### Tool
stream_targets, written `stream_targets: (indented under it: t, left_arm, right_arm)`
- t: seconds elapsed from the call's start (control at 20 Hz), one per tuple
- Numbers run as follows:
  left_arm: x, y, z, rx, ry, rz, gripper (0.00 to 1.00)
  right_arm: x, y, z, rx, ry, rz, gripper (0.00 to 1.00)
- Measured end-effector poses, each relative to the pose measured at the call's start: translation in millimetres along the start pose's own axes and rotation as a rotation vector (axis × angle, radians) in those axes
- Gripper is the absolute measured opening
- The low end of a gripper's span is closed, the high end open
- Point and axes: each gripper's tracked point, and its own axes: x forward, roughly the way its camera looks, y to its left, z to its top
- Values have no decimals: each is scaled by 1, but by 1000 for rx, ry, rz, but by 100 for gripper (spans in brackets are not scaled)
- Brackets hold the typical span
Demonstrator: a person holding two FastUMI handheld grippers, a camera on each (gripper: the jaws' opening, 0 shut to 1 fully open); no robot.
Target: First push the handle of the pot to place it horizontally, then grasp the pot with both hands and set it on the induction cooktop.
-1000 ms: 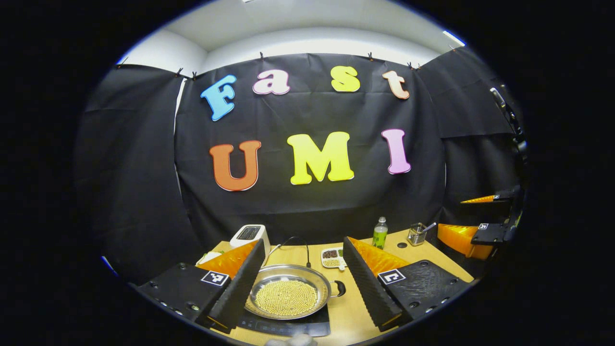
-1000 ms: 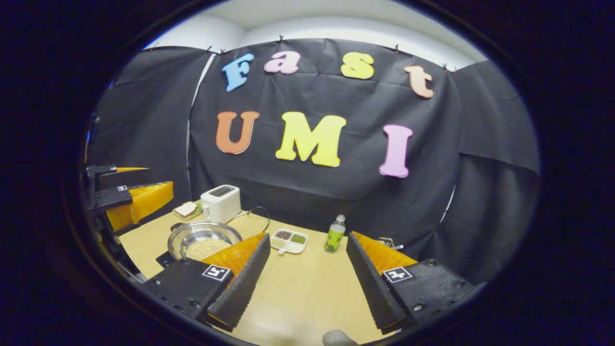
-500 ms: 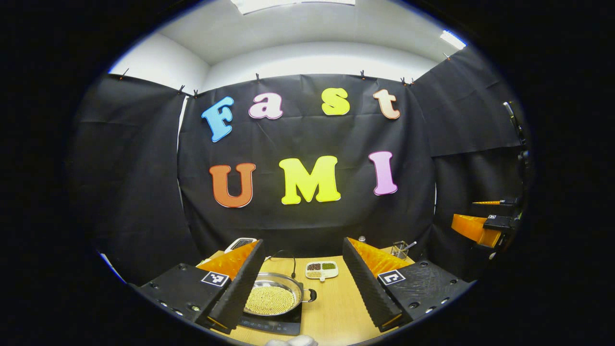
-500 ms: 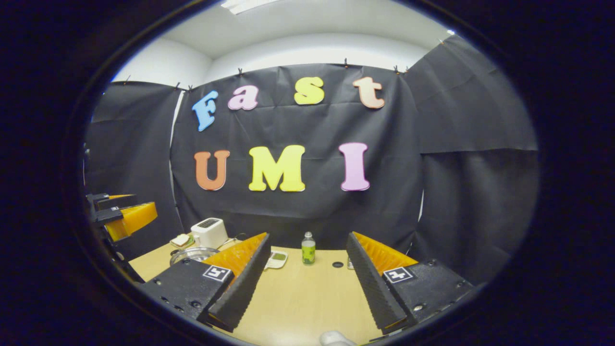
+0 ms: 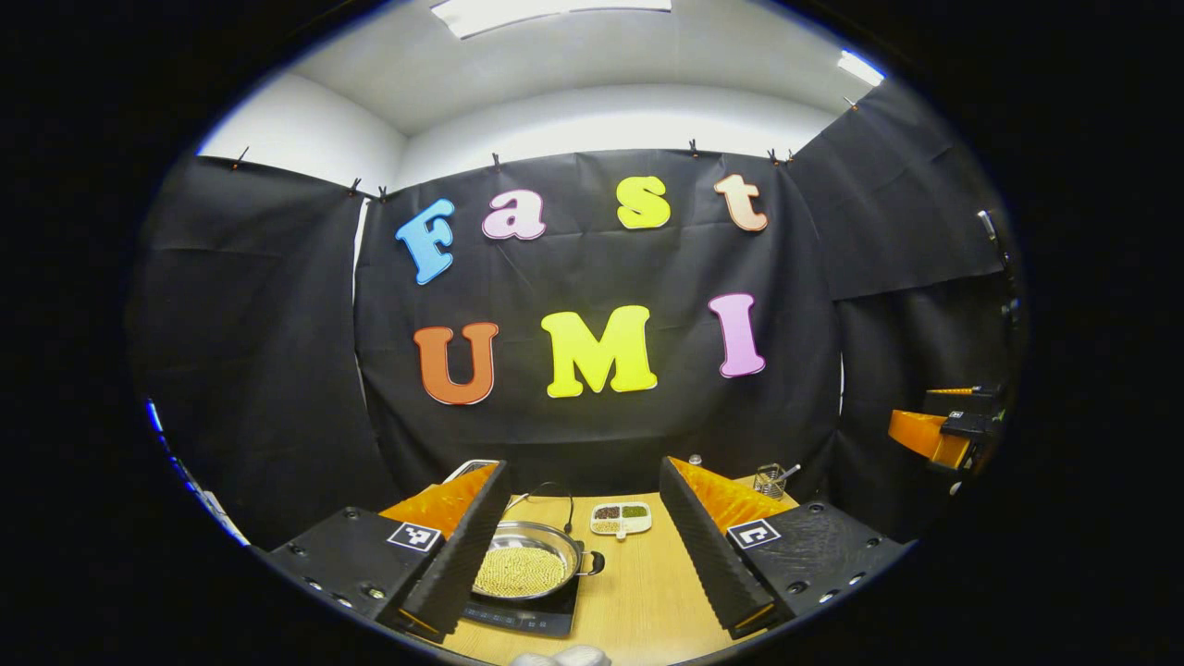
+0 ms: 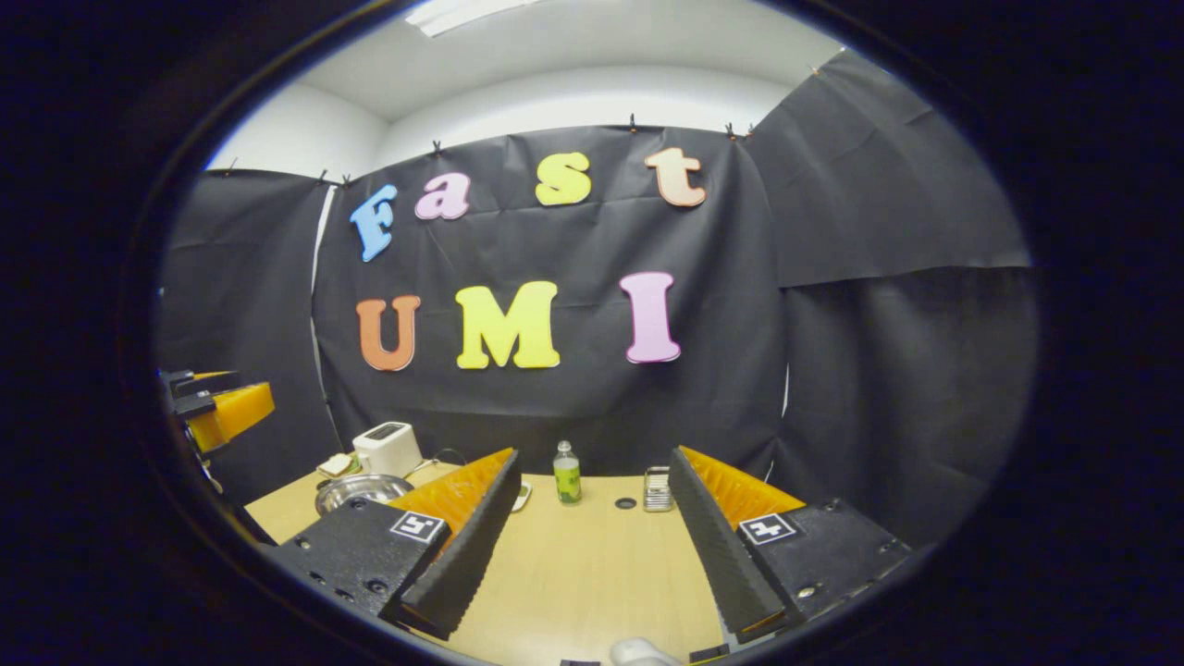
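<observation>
Both grippers drew back, fingers spread, empty; shiny steel pot (image 5: pixel 525 566) of pale beans sits on black induction cooktop (image 5: pixel 524 618).

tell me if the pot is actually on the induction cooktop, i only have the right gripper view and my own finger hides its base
Observer: Yes. In the left gripper view the pot sits on the induction cooktop.
Operator: which way is its handle pointing
Observer: The handle sticks out to the right in that view, toward the bare tabletop.
Operator: anything in the pot
Observer: It holds a layer of small yellowish beans.
Operator: is the left one off it
Observer: The left hand-held gripper is open and well back from the pot, touching nothing.
</observation>
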Motion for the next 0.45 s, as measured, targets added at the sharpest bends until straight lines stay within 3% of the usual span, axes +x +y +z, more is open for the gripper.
stream_targets:
  t: [0.45]
  left_arm:
    - [-3, -4, -3, 8, 7, 8, 97]
  right_arm:
    - [-11, -2, 9, -11, -23, 10, 100]
